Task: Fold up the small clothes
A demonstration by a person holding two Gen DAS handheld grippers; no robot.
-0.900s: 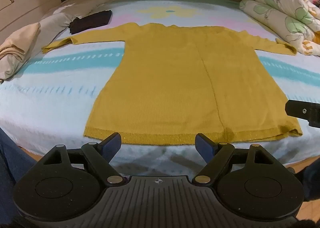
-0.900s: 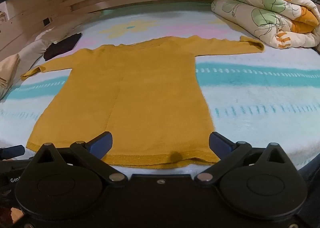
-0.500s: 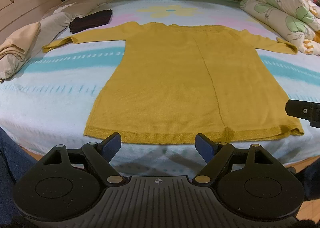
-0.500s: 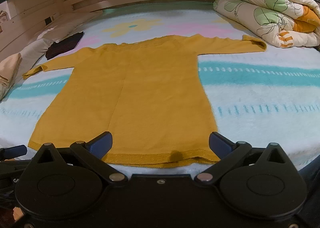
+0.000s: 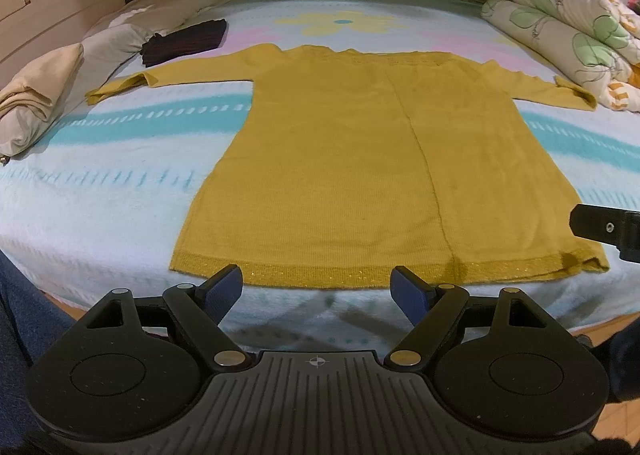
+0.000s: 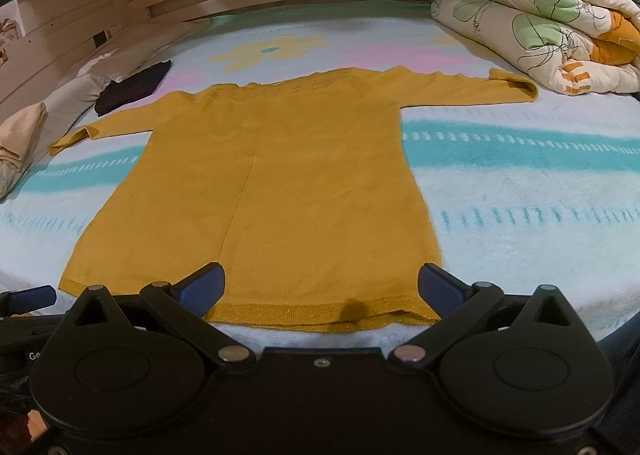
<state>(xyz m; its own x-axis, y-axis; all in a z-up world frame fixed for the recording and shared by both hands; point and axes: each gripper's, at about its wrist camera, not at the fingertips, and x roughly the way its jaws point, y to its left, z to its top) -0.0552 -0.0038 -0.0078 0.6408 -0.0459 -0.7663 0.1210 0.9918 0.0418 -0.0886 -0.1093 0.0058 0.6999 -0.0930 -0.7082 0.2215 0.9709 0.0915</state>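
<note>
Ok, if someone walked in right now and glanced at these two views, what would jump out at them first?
The mustard-yellow sweater spread flat in the middle of the bed, sleeves out to both sides, hem toward the near edge. Next, the rolled floral quilt at the far right, and a dark folded garment by the pillows at the far left. Both the left gripper and right gripper hang open near the hem.

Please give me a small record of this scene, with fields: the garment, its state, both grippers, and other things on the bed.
garment: mustard sweater
state: flat, unfolded, sleeves spread, hem nearest the grippers
surface: bed blanket
left gripper: open, empty, before the hem
right gripper: open, empty, over the hem
other items: dark folded cloth, floral duvet, beige pillow
</note>
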